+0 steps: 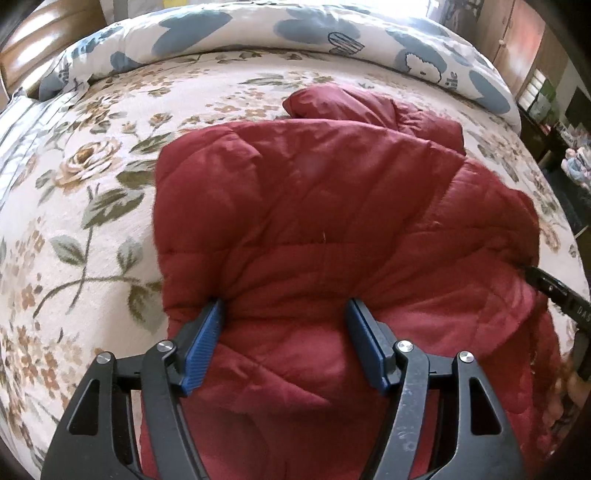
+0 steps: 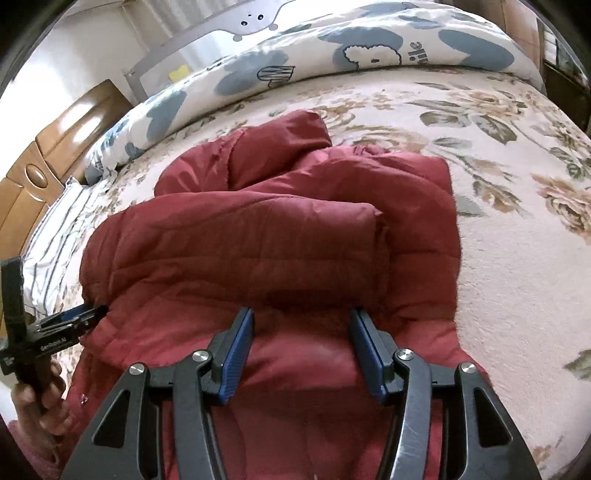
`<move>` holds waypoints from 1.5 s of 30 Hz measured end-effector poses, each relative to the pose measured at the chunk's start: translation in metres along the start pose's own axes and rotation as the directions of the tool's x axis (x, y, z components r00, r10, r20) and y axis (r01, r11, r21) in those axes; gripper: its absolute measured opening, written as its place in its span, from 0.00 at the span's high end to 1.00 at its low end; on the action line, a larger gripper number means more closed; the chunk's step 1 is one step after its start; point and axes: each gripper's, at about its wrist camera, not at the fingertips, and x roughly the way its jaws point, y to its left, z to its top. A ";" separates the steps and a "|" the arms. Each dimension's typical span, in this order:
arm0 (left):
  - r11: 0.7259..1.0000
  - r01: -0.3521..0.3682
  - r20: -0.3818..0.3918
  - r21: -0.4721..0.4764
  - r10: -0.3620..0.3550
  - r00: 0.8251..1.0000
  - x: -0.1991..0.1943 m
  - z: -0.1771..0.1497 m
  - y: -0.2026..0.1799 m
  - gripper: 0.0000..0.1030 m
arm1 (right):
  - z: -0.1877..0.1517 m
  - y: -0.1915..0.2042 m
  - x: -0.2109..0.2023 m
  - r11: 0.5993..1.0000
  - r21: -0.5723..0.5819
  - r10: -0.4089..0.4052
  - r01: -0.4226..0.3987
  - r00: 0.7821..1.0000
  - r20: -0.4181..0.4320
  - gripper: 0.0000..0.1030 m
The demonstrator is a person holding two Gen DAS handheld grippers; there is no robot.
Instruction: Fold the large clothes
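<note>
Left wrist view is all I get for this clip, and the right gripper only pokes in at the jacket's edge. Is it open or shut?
Observer: Open. The right wrist view shows the right gripper with jaws spread wide over the red jacket, nothing clamped.
Operator: How does the jacket's top look from there?
Observer: A sleeve lies folded across the body.
Operator: Anything behind the blue-patterned quilt?
Observer: A grey bed rail with a cartoon face.
Operator: Can you see who holds my gripper?
Observer: Yes, the left hand grips the handle of the left gripper.
</note>
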 end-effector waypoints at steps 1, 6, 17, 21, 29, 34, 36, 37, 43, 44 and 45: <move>1.000 0.004 0.003 -0.004 -0.004 1.000 -0.004 -0.002 0.001 0.34 | 0.000 0.001 -0.002 1.000 -0.003 0.001 -0.001 1.000 0.001 0.46; 1.000 0.012 0.013 -0.007 -0.012 1.000 -0.019 -0.011 0.006 0.34 | -0.005 0.004 -0.015 1.000 -0.018 0.014 -0.014 1.000 0.004 0.46; 0.995 0.056 0.025 -0.082 -0.054 0.998 -0.042 -0.028 0.034 0.34 | -0.013 0.008 -0.033 0.999 -0.026 0.044 -0.044 0.999 -0.009 0.44; 0.993 0.073 0.026 -0.095 -0.070 0.997 -0.050 -0.035 0.041 0.34 | -0.021 0.010 -0.043 0.998 -0.039 0.052 -0.052 0.999 -0.012 0.40; 0.987 0.103 0.025 -0.127 -0.100 0.995 -0.066 -0.056 0.052 0.34 | -0.046 0.010 -0.071 0.996 -0.042 0.073 -0.074 0.997 -0.021 0.37; 0.986 0.101 0.013 -0.133 -0.101 0.995 -0.073 -0.072 0.056 0.34 | -0.061 0.012 -0.088 0.996 -0.056 0.075 -0.076 0.997 -0.026 0.33; 0.986 0.102 0.015 -0.131 -0.101 0.995 -0.078 -0.079 0.059 0.34 | -0.068 0.013 -0.095 0.995 -0.068 0.072 -0.074 0.997 -0.031 0.32; 0.986 0.103 0.015 -0.130 -0.101 0.995 -0.082 -0.083 0.060 0.34 | -0.073 0.014 -0.099 0.994 -0.074 0.074 -0.076 0.997 -0.033 0.31; 0.987 0.103 0.007 -0.125 -0.103 0.995 -0.096 -0.106 0.068 0.34 | -0.095 0.004 -0.117 0.995 -0.062 0.071 -0.073 0.997 -0.037 0.27; 0.987 0.103 0.004 -0.126 -0.103 0.995 -0.098 -0.111 0.069 0.34 | -0.100 0.000 -0.120 0.996 -0.053 0.068 -0.070 0.997 -0.038 0.27; 0.987 0.103 0.001 -0.127 -0.104 0.995 -0.100 -0.114 0.071 0.34 | -0.103 -0.004 -0.123 0.997 -0.043 0.066 -0.067 0.997 -0.039 0.27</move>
